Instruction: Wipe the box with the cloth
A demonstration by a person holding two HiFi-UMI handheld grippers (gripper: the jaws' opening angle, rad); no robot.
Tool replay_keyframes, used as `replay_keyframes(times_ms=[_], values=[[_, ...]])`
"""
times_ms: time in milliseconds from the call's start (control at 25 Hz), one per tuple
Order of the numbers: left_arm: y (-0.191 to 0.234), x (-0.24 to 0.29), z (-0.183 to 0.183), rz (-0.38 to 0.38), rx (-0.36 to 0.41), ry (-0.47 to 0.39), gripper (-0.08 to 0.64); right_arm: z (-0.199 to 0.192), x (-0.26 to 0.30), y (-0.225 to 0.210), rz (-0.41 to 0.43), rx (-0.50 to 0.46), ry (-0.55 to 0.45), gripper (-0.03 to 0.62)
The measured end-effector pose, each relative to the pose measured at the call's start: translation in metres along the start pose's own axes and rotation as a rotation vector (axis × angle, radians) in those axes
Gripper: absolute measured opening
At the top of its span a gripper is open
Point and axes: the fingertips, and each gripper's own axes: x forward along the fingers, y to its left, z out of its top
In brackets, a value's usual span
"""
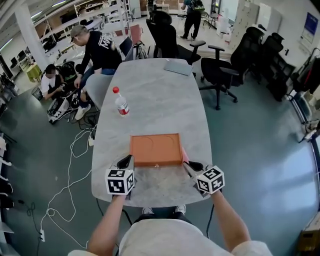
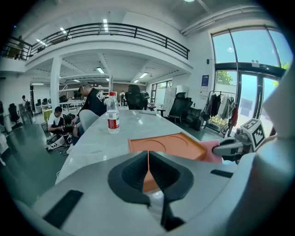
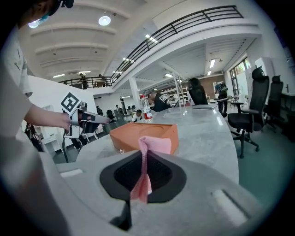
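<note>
Just beside box: cloth, in right hand-held gripper.

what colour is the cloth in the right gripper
The cloth is pink, clearest in the right gripper view, pinched between the jaws.

This is a big open-plan office-cum-lab. Black swivel chairs sit by the long counter at two o'clock, with stocked shelving at eleven, a railed mezzanine overhead and cables trailing at nine.
</note>
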Motion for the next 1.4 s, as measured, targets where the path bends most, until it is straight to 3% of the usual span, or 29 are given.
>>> replay_keyframes(times_ms=[400, 840, 1080, 1400], values=[[0.014, 0.008, 0.002, -0.067, 0.011, 0.004, 0.015, -0.006, -0.012, 0.01, -0.101, 0.048, -0.01, 0.015], [0.035, 0.014, 0.005, -0.159, 0.052, -0.002, 0.015, 0.013, -0.032, -0.007, -0.265, 0.015, 0.012, 0.015], [0.046, 0.012, 0.009, -0.191, 0.064, 0.0, 0.015, 0.048, -0.042, -0.013, -0.304, -0.068, 0.031, 0.015], [0.057, 0.009, 0.012, -0.185, 0.056, -0.012, 0.015, 0.093, -0.029, -0.015, -0.251, -0.23, 0.08, 0.015]])
